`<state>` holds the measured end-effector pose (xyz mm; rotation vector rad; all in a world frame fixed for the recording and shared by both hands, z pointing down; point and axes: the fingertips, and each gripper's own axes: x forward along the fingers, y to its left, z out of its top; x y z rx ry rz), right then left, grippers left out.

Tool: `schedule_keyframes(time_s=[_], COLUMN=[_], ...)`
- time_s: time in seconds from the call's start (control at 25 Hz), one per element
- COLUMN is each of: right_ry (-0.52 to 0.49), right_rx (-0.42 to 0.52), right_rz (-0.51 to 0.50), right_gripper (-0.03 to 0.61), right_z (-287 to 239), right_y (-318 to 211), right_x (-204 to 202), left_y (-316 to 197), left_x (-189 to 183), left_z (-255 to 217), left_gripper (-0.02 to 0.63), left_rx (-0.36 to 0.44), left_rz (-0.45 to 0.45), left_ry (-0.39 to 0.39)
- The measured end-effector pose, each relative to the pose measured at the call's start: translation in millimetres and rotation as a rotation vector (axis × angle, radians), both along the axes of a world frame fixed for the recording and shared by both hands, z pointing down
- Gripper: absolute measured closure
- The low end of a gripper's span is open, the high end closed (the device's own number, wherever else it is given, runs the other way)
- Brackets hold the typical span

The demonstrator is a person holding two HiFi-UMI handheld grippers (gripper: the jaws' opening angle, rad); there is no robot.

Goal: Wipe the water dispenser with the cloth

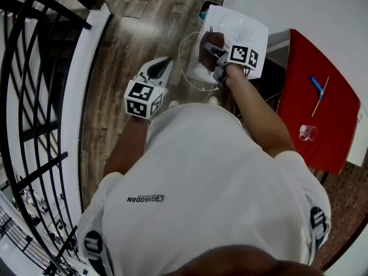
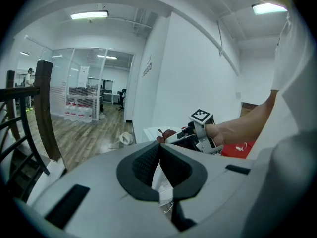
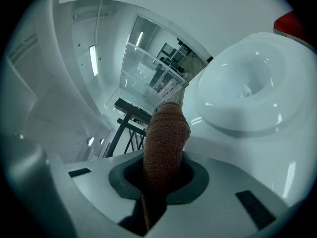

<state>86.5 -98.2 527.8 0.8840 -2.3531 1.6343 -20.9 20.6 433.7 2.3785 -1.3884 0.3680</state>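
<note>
At the dispenser (image 3: 247,98) top, cloth (image 3: 166,133) clamped between right gripper (image 3: 163,175) jaws.

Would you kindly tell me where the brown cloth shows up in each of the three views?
Head view: the cloth sits upper centre, on top of the white water dispenser.
Left gripper view: the cloth is small, just above centre, on the water dispenser.
Right gripper view: the cloth is at centre, clamped in the right claw.
Shared landmark: the water dispenser, seen in all three views.
</note>
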Motion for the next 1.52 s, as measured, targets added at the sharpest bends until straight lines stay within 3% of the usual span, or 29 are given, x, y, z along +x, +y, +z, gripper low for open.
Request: schedule_keyframes(time_s=[0.2, 0.44, 1.04, 1.52], right_ry=[0.036, 0.061, 0.093, 0.136], right_rx=[0.003, 0.016, 0.039, 0.039], right_rz=[0.010, 0.076, 0.237, 0.367], right_gripper=[0.512, 0.512, 0.512, 0.512], right_z=[1, 7, 4, 10], right_y=[2, 6, 16, 21], right_x=[4, 44, 126, 203], left_y=[0, -1, -9, -20], left_x=[0, 35, 68, 77], left_z=[1, 3, 3, 5], left_gripper=[0.621, 0.621, 0.621, 0.621], left_rx=[-0.006, -0.003, -0.007, -0.034], left_rz=[0.017, 0.079, 0.178, 0.187], left_ry=[0.009, 0.019, 0.022, 0.048])
